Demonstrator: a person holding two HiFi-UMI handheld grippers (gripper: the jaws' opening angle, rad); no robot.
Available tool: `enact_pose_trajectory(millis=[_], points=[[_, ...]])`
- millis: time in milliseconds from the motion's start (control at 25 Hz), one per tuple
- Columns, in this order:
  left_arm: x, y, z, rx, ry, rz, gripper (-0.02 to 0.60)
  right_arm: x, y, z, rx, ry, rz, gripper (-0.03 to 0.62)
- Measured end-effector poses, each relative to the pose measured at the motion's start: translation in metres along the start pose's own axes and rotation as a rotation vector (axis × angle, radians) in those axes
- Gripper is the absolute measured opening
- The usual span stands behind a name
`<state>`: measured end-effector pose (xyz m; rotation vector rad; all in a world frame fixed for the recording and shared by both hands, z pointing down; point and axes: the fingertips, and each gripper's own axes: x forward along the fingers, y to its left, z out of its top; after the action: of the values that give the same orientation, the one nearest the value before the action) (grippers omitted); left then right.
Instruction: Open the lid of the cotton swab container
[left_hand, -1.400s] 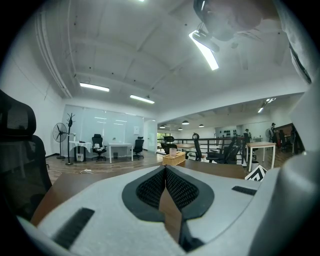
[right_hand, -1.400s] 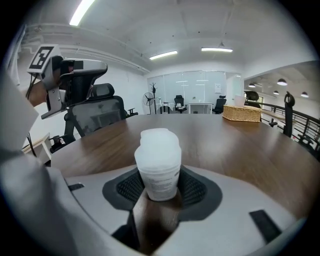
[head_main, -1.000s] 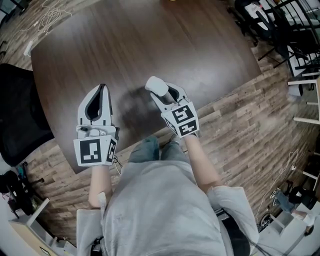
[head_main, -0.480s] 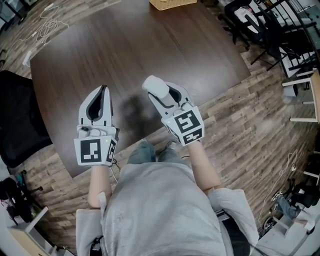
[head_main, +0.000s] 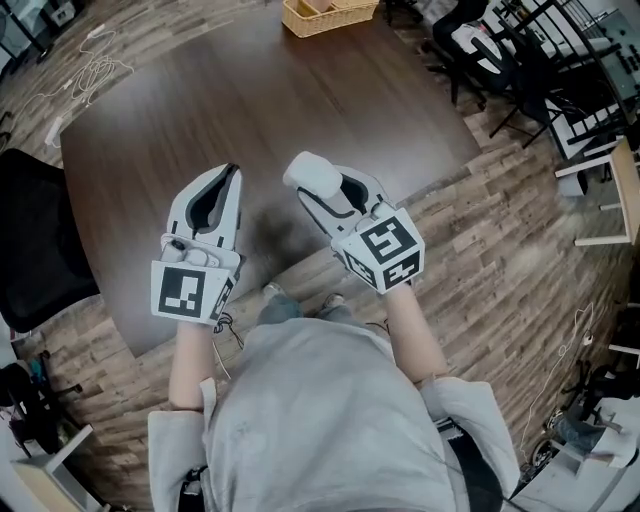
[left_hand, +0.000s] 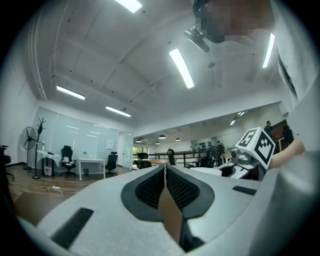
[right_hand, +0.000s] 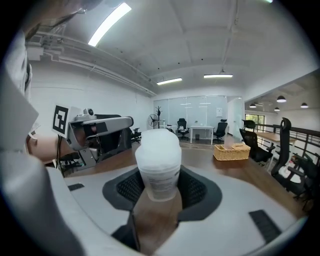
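The right gripper (head_main: 328, 193) clamps the light, probably slippery cotton swab container (right_hand: 159, 181) by its body. The left gripper (head_main: 224, 180), jaws together and empty, should pinch the lid (right_hand: 158, 144).

Office: desks (right_hand: 201, 128), swivel chairs (right_hand: 221, 130)

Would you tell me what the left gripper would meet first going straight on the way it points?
The way looks free: the left gripper points out above the table, the right gripper aside; depth is unclear.
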<state>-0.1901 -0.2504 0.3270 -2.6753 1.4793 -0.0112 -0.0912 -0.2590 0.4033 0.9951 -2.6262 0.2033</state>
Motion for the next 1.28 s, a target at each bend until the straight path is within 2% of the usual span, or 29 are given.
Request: enact_pose_trajectory(millis=[200, 360, 680, 840, 960, 1280], points=[[0.012, -0.038, 0.022, 0.024, -0.04, -0.188, 0.016, -0.023, 0.003, 0.007, -0.051, 0.015, 0.039, 0.193], [0.02, -0.07, 0.032, 0.056, -0.026, -0.328, 0.132, -0.041, 0.004, 0.012, -0.094, 0.02, 0.07, 0.193], [0.028, -0.13, 0.041, 0.134, 0.016, -0.609, 0.218, -0.069, 0.009, 0.015, -0.14, 0.018, 0.146, 0.193], [0.029, -0.148, 0.04, 0.147, 0.032, -0.701, 0.232, -0.078, 0.012, 0.011, -0.175, 0.027, 0.18, 0.193], [0.026, -0.165, 0.031, 0.195, 0.078, -0.768, 0.232, -0.087, 0.017, 0.01, -0.194, 0.021, 0.207, 0.193], [0.026, -0.188, 0.032, 0.282, 0.05, -0.81, 0.229, -0.102, 0.015, 0.005, -0.195, 0.029, 0.228, 0.193]])
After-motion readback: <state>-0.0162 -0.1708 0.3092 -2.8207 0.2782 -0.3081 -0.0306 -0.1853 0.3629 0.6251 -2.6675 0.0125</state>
